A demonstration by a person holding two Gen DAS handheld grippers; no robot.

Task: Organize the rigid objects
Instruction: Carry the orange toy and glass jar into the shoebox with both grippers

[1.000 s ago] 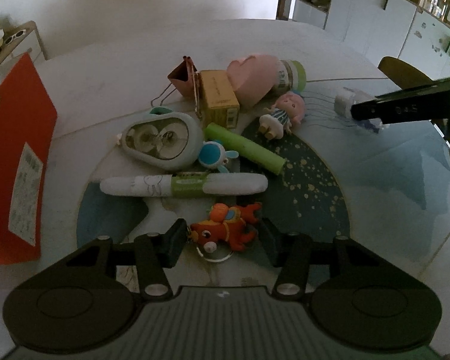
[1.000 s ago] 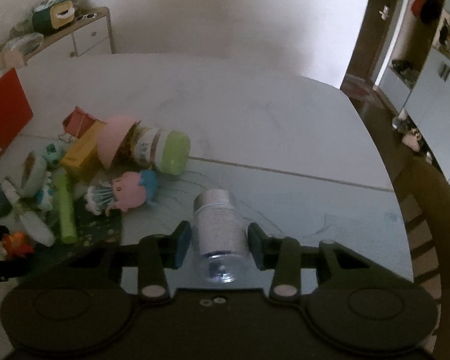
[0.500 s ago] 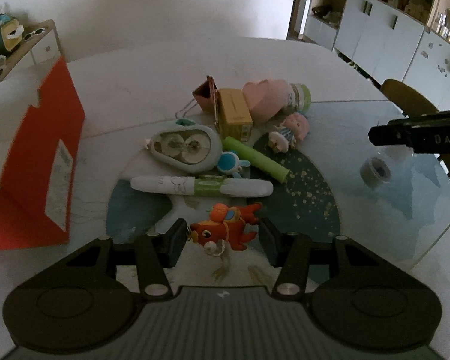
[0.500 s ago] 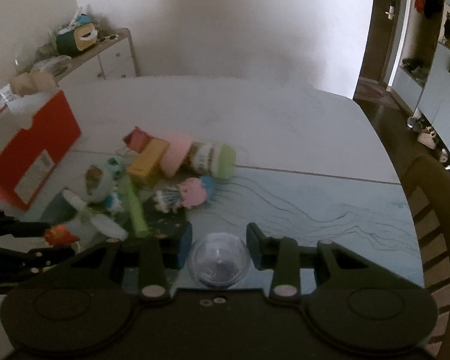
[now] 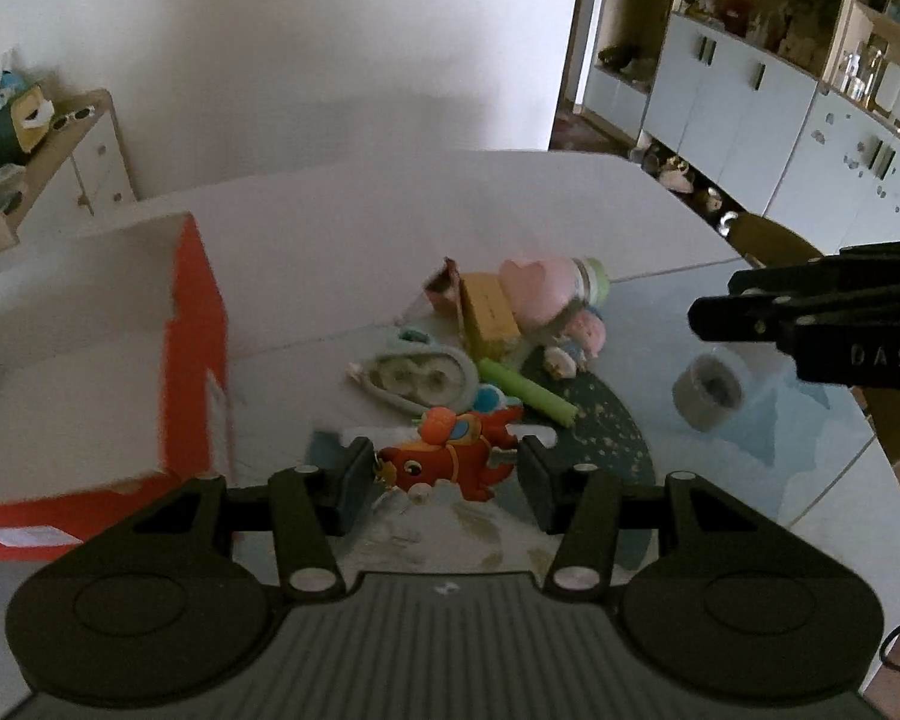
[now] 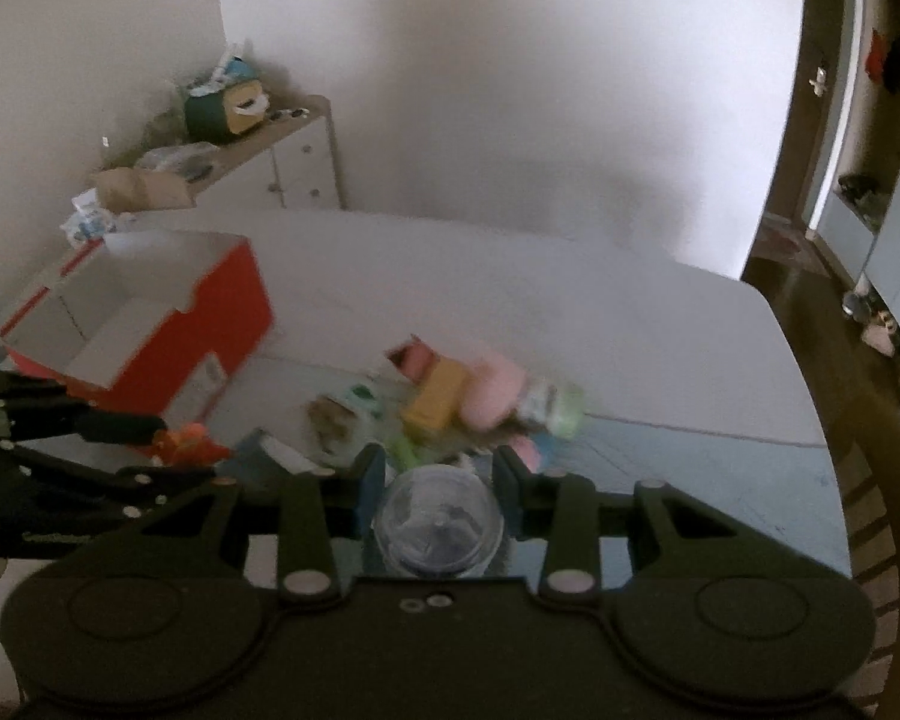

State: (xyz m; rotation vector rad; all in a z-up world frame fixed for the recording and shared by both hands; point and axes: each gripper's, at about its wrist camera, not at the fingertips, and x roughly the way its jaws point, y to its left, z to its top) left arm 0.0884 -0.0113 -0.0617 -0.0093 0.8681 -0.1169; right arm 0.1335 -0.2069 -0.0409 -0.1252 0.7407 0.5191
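Both our grippers have come up off the pile since a second ago, each carrying something, and the red cardboard box with white inside (image 5: pixel 192 354), open at the top, has swung into view on the left. Our left gripper (image 5: pixel 444 474) is clamped on a flat orange-red rubbery cartoon-animal charm (image 5: pixel 450 459), pads pressing its two ends. Our right gripper (image 6: pixel 438 483) holds a small clear glass jar with a silvery glittery body (image 6: pixel 438 525), seen end-on in the right wrist view and hanging below the jaws in the left wrist view. Both held things are in the air over the table, near the box but not over it.

Risks as we judge them: the jar is smooth, round and hard, gripped across its curve, so it could rotate or slide out if we tilt or jolt, and glass would crack on the pale glossy tabletop (image 5: pixel 390 252). The charm is soft and bendy, gripped at thin edges, so it may buckle and pop free. Two grippers heading for one box could collide at its rim.

Left on the table in a heap: green plastic cylinder (image 5: pixel 525 393), yellow carton (image 5: pixel 489 315), pink heart-shaped piece (image 5: pixel 537 291), oval grey-teal case (image 5: pixel 420 372), pink-haired figurine (image 5: pixel 579 339). Mostly hard moulded plastic, glossy. Both views are motion-blurred, so fine detail is unreadable.
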